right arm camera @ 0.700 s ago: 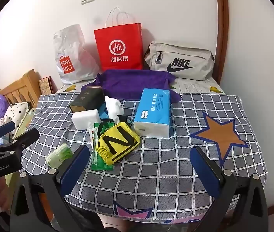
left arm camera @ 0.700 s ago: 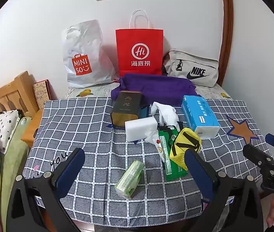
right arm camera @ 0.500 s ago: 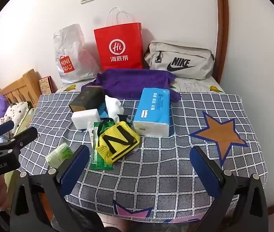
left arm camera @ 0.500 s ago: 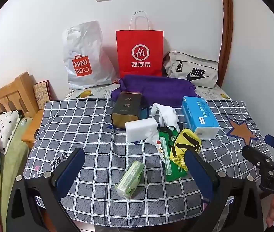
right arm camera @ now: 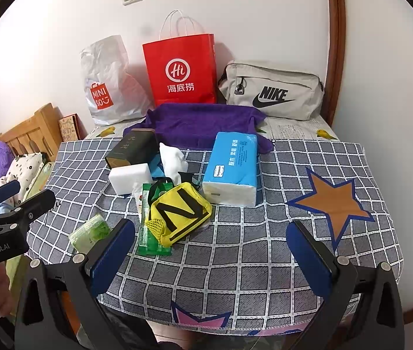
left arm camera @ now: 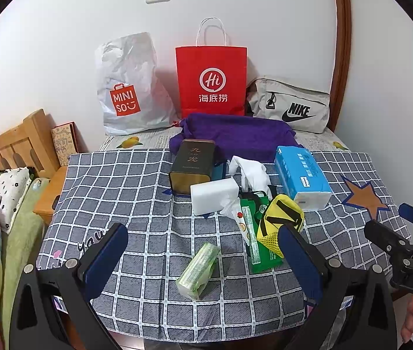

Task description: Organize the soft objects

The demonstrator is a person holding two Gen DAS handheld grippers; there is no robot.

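Observation:
On the checked cloth lie a green tissue pack [left arm camera: 199, 267], a white sponge block [left arm camera: 213, 194], a yellow pouch [left arm camera: 282, 218] on a green wipes pack [left arm camera: 261, 255], a white cloth [left arm camera: 250, 172], a blue tissue pack [left arm camera: 302, 176] and a purple towel [left arm camera: 235, 135]. My left gripper [left arm camera: 203, 265] is open and empty, near the front edge, with the green tissue pack between its fingers' line. My right gripper [right arm camera: 210, 258] is open and empty, over the front edge; the yellow pouch [right arm camera: 178, 213] lies just beyond its left finger.
A dark tin [left arm camera: 191, 162] stands behind the sponge. A Miniso bag [left arm camera: 127, 87], a red paper bag [left arm camera: 210, 81] and a Nike bag [left arm camera: 291, 108] line the back wall. A wooden bed frame [left arm camera: 17, 145] and bedding are at the left.
Both grippers have hardly moved; the views shift only slightly. Nothing on the table has moved.

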